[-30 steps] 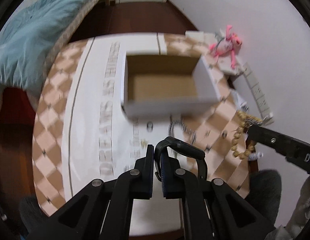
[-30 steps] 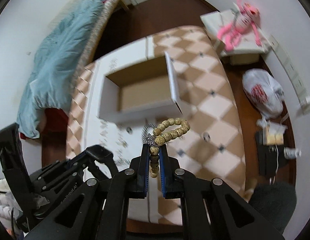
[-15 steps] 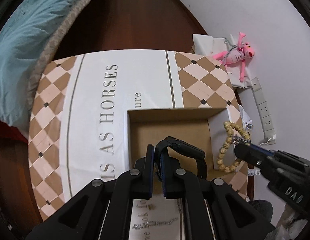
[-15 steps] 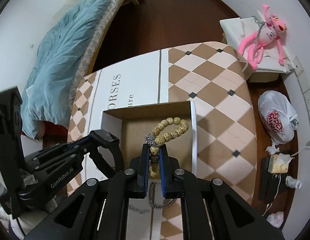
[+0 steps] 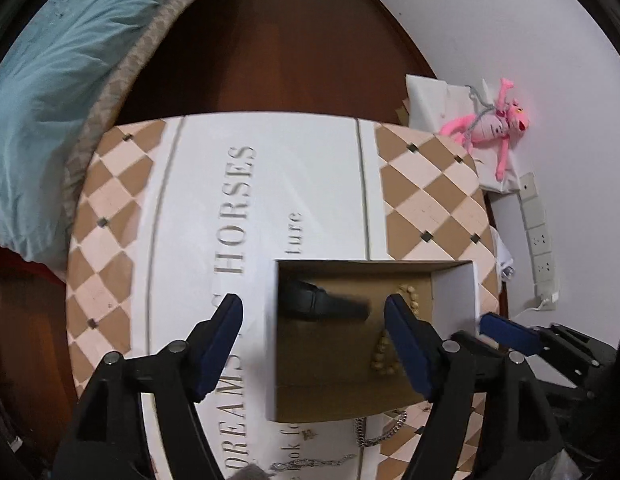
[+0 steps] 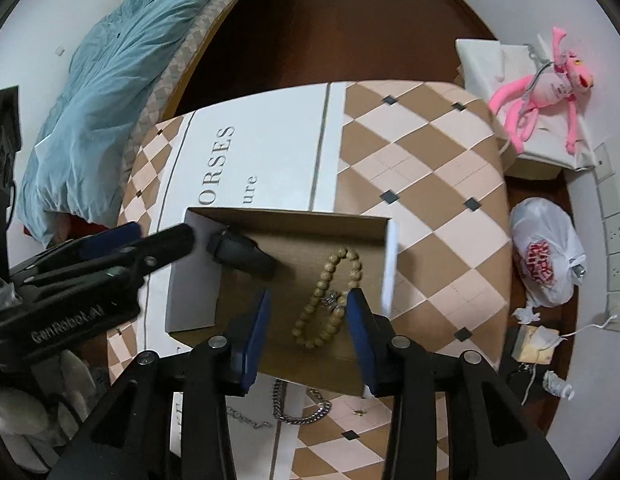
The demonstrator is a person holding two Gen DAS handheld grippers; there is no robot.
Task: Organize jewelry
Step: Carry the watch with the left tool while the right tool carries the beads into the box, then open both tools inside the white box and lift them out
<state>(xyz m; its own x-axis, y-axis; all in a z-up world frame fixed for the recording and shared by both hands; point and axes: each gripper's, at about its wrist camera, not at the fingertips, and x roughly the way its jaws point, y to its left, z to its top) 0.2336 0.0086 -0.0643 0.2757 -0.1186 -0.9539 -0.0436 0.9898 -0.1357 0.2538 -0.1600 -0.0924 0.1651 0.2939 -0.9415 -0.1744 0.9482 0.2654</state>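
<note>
A white cardboard box (image 5: 455, 292) with a brown inside stands on the checked tabletop. In it lie a black wristband (image 5: 321, 302) (image 6: 242, 254), blurred, and a tan bead bracelet (image 5: 383, 354) (image 6: 323, 276). My left gripper (image 5: 311, 308) (image 6: 164, 230) hangs over the box's left half. Its jaws are opening wide, and the wristband is below them, free of the pads. My right gripper (image 6: 310, 300) is over the right half, jaws opening. The bracelet shows between the jaws but no pad touches it.
On the table in front of the box lie a silver link chain (image 6: 302, 408) (image 5: 379, 432), a thin chain (image 6: 246, 420) and a small gold piece (image 6: 359, 412). A bed with a blue quilt (image 6: 110, 80) is on the left. A pink plush toy (image 6: 541, 88) and a white bag (image 6: 545, 252) are on the right.
Both grippers moved from in front of the box to above it. They then opened: the left let go of the black wristband, the right the bead bracelet, and both now lie in the box.
</note>
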